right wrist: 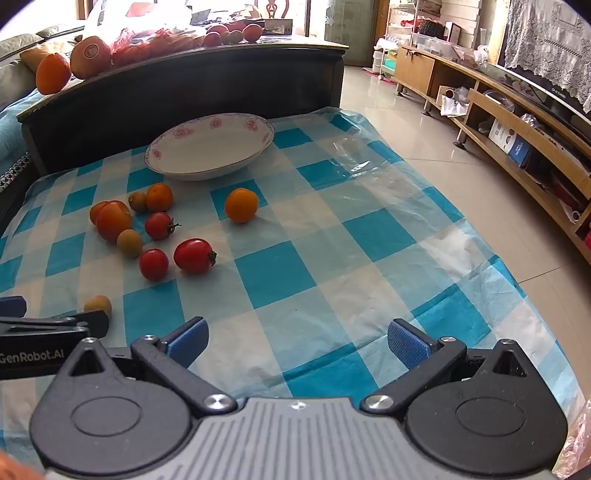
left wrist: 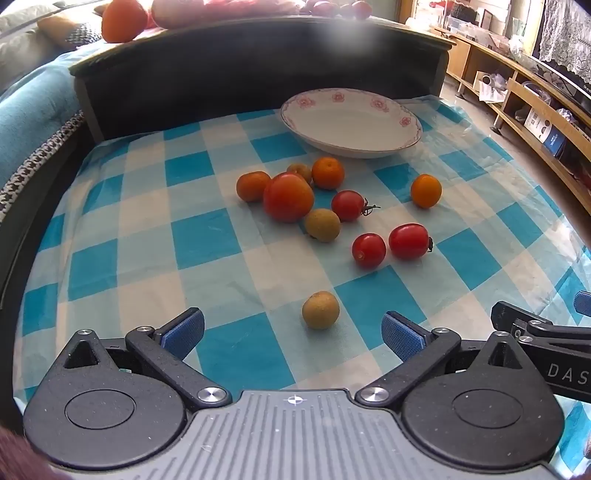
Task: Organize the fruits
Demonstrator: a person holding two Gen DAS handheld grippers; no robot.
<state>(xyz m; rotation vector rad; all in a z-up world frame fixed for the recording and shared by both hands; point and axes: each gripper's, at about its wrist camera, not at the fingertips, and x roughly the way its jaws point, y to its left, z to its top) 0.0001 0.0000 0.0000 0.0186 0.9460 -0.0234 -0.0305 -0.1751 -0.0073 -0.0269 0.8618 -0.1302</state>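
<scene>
From my right wrist view, my left hand-held gripper (right wrist: 55, 325) is cut off by the left edge and covers the lower part of the nearest tan fruit (right wrist: 98, 305). From my left wrist view, my right hand-held gripper (left wrist: 546, 328) runs off the right edge, so I cannot see how its jaws stand there. The small tan fruit (left wrist: 300, 172) behind the big tomato (left wrist: 288, 197) is partly hidden. A blurred patch (left wrist: 354, 35) smears the dark furniture's top edge.
</scene>
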